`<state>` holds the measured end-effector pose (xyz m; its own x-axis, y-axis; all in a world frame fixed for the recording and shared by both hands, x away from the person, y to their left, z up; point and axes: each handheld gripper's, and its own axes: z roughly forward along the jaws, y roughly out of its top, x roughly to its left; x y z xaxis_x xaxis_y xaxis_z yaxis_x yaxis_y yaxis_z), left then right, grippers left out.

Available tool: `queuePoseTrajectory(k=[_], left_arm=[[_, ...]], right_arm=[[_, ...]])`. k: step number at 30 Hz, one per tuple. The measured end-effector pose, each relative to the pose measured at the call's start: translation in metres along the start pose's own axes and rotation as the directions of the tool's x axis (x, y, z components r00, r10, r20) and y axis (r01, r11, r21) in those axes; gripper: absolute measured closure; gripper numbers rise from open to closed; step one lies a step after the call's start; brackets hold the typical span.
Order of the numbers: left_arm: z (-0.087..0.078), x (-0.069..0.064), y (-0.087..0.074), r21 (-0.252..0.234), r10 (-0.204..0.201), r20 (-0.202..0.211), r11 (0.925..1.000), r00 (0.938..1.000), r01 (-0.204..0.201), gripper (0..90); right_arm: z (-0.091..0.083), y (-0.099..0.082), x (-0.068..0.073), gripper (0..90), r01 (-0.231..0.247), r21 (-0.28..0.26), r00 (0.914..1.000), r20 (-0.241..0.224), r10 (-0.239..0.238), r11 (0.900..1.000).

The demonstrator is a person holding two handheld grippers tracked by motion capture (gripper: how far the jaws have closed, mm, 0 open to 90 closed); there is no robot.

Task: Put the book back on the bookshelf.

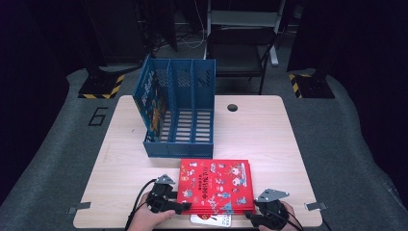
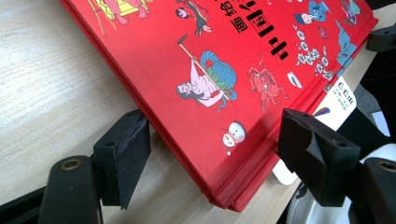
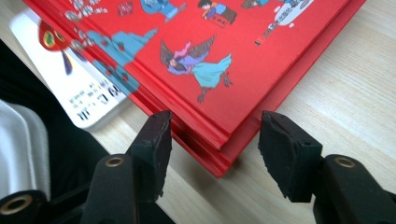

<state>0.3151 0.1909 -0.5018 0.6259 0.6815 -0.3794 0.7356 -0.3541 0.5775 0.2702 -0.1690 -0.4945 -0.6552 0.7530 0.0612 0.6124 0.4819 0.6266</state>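
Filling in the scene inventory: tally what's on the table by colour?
Red: 1 stack of red books (at least 3 edges in the right gripper view; exact number unclear)
Blue: 1 file rack, three slots, with 1 blue-covered book standing in its left slot
White: 1 card under the stack's near edge
Black: 2, left gripper and right gripper
Total: 6

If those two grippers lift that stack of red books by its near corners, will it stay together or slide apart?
The red books look like stiff hardcovers, so they probably won't flop. The covers seem glossy, so the layers visible at the corner might slide over each other. Held only at corners by the left gripper and right gripper, the stack is probably heavy enough to sag or tilt.
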Motion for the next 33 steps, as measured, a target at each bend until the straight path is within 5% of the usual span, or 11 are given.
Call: queuePoseTrajectory(k=[10, 14, 19, 33], left_arm=[[-0.0043, 0.0053, 0.0011, -0.024, -0.022, -0.022, 0.9995, 0.9995, 0.022, 29.9], [-0.0035, 0.0061, 0.0027, -0.031, -0.034, -0.014, 0.999, 0.9993, 0.033, 29.1], [0.0023, 0.0039, 0.0031, -0.016, -0.012, -0.011, 0.9998, 0.9999, 0.012, 27.1], [0.0017, 0.0024, 0.0018, -0.013, -0.05, 0.006, 0.9986, 0.9987, 0.051, 29.2]], right_arm=[[0.0002, 0.0005, 0.0018, 45.9, 0.011, 0.001, 0.9999, 0.013, -0.011, 0.9999], [-0.0015, 0.0025, 0.0075, 47.9, 0.088, 0.003, 0.9953, 0.04, -0.088, 0.9961], [-0.0008, 0.0035, 0.0056, 48.2, 0.08, 0.004, 0.9962, 0.034, -0.08, 0.9968], [-0.0011, 0.0055, 0.0068, 48.0, 0.096, 0.02, 0.9946, 0.038, -0.096, 0.9952]])
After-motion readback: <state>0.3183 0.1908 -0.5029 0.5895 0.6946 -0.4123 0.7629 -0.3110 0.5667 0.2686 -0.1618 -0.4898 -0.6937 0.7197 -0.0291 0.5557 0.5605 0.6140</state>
